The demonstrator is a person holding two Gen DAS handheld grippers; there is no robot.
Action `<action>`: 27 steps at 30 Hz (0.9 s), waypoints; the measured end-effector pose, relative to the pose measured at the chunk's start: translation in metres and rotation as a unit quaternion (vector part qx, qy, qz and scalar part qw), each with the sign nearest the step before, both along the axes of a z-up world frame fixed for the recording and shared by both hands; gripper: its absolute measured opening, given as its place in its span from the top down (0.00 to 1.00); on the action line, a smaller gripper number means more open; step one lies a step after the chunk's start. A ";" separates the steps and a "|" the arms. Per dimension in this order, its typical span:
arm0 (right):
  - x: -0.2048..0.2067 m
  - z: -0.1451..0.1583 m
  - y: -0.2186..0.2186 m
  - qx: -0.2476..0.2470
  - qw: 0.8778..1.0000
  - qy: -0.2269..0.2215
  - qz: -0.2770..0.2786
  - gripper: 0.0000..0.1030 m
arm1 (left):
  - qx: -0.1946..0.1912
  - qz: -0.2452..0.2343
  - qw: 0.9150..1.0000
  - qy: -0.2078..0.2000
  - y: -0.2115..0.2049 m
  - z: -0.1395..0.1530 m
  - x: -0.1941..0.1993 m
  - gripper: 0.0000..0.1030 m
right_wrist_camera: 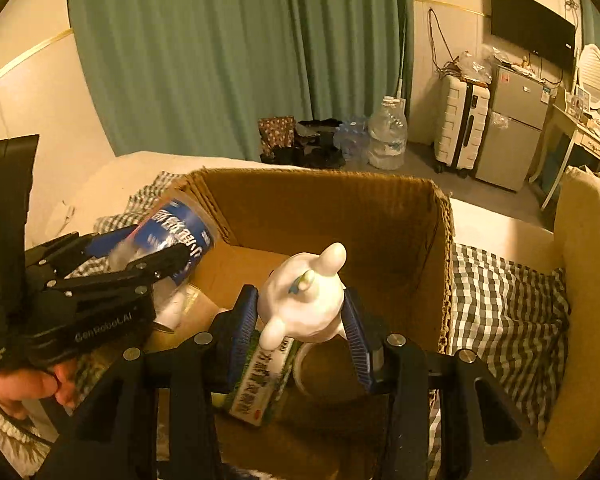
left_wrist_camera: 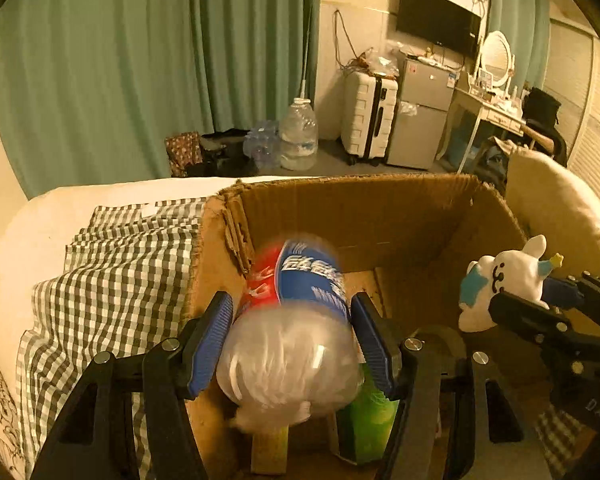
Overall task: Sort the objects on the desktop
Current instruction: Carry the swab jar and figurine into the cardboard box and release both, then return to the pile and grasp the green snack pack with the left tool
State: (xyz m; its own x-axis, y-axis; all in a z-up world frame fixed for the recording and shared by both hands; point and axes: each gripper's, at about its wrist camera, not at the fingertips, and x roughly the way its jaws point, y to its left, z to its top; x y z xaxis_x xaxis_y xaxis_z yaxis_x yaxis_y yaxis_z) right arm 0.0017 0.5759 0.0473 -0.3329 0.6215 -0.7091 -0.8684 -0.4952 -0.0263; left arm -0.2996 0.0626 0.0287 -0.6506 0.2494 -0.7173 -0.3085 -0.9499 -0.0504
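Meanwhile, over the cardboard box (left_wrist_camera: 400,216), the left gripper (left_wrist_camera: 292,340) clamped a light, crushable plastic bottle (left_wrist_camera: 296,320) at mid-body and the right gripper (right_wrist_camera: 302,316) pinched a rigid, likely fragile white figurine (right_wrist_camera: 306,300) across its body.

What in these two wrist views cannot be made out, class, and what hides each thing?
- Plastic bottle, left wrist view: cap end hidden behind its own body; label blurred.
- White rabbit toy, right wrist view: face turned away.
- Green carton in the cardboard box: part covered by the toy and right gripper.
- Box floor, left wrist view: mostly hidden by the bottle and left gripper.
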 end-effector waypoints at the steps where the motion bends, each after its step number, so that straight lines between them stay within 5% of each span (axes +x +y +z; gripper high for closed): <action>1: 0.003 -0.002 0.002 0.001 1.000 0.005 -0.002 0.58 | 0.001 -0.011 1.000 0.002 0.005 0.000 0.000 0.38; 3: 0.008 -0.003 0.002 0.005 1.000 0.016 -0.001 0.33 | -0.014 -0.026 0.999 0.014 0.015 0.002 0.005 0.33; 4: 0.010 -0.002 0.001 0.013 1.000 0.020 -0.003 0.29 | -0.026 -0.027 0.999 0.022 0.020 0.004 0.007 0.29; 6: 0.014 0.002 -0.001 0.027 0.999 0.022 -0.009 0.29 | -0.049 -0.028 0.997 0.050 0.027 0.011 0.016 0.19; 9: 0.016 0.010 -0.005 0.031 0.999 0.025 -0.011 0.29 | -0.054 -0.038 0.995 0.074 0.033 0.021 0.030 0.19; 17: 0.028 0.040 -0.046 0.050 0.998 0.032 -0.018 0.29 | -0.050 -0.025 0.995 0.080 0.009 0.042 0.082 0.11; 23: 0.038 0.060 -0.097 0.055 0.998 0.038 -0.016 0.29 | 0.010 0.021 0.996 0.088 -0.035 0.058 0.132 0.06; 27: 0.053 0.053 -0.141 0.051 0.998 0.030 -0.015 0.29 | 0.038 0.049 0.996 0.069 -0.060 0.036 0.171 0.06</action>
State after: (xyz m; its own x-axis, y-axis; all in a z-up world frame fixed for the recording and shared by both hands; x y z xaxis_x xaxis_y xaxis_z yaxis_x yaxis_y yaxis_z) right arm 0.0551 0.4350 0.1005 -0.3539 0.6995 -0.6209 -0.8840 -0.4670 -0.0223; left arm -0.1288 0.0027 0.0651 -0.7658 0.2302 -0.6005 -0.2236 -0.9708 -0.0871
